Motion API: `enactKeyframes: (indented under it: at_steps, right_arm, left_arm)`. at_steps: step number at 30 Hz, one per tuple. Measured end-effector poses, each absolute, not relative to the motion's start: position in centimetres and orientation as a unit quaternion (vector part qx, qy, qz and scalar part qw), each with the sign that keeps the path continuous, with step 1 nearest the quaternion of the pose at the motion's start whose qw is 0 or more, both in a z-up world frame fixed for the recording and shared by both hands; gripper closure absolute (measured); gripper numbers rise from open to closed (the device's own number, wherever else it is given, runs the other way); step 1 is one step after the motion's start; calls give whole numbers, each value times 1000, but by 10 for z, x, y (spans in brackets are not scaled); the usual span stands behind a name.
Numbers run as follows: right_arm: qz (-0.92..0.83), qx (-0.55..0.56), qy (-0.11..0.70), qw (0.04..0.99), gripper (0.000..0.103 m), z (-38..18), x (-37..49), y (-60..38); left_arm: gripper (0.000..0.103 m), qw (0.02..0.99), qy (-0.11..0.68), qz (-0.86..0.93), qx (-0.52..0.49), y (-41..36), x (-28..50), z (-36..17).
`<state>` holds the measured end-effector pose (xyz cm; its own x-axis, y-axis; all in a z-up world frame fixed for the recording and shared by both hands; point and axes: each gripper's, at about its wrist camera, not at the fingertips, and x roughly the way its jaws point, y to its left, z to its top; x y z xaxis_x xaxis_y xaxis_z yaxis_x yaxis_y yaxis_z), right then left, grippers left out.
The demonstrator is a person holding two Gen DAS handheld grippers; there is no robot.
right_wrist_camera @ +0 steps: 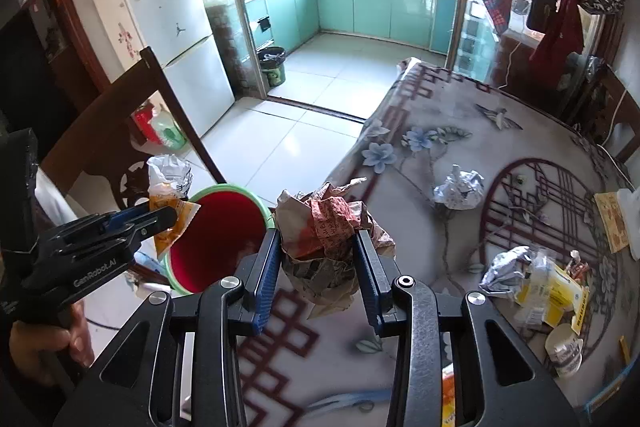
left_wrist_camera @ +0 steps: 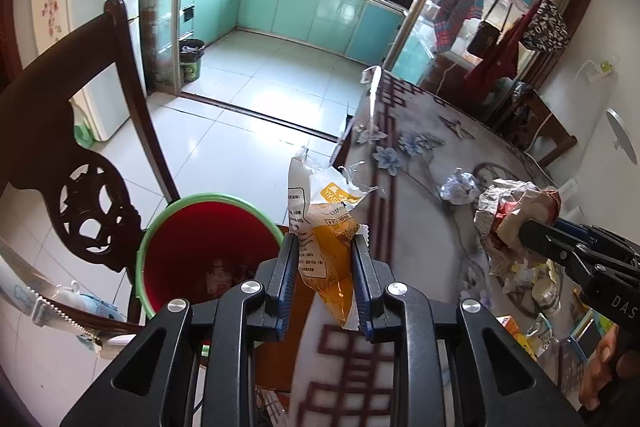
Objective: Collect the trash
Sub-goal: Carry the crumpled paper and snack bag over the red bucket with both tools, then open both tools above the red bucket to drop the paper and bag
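Observation:
My left gripper is shut on an orange and white snack wrapper, held at the table's left edge beside a red bin with a green rim. The wrapper and left gripper also show in the right wrist view, above the bin. My right gripper is shut on a crumpled brown and red paper wad, held over the table near the bin. It also shows in the left wrist view. A crumpled silver foil ball lies on the table.
The table has a flowered cloth. More wrappers, a yellow packet and a small cup lie at its right. A dark wooden chair stands left of the bin. A fridge and kitchen doorway lie beyond.

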<state>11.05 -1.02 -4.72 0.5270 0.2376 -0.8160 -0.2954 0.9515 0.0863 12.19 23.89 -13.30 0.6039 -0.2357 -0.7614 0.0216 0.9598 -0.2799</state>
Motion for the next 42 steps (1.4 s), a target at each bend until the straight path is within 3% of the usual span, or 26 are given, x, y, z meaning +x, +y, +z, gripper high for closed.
enactKeyframes:
  at_steps: [37,40,42]
  right_arm:
    - [274,-53,487,828,65,-80,127,94]
    - [288,-47,490,821,61,-87,134,102]
    - [292,-41,490,820,50,-90,139,105]
  left_arm:
    - [79,873,464,21,-146,331,117,-173]
    - [68,868,472,26,-155,336,121,-180]
    - [44,865,473,33,-162,340,123,-183]
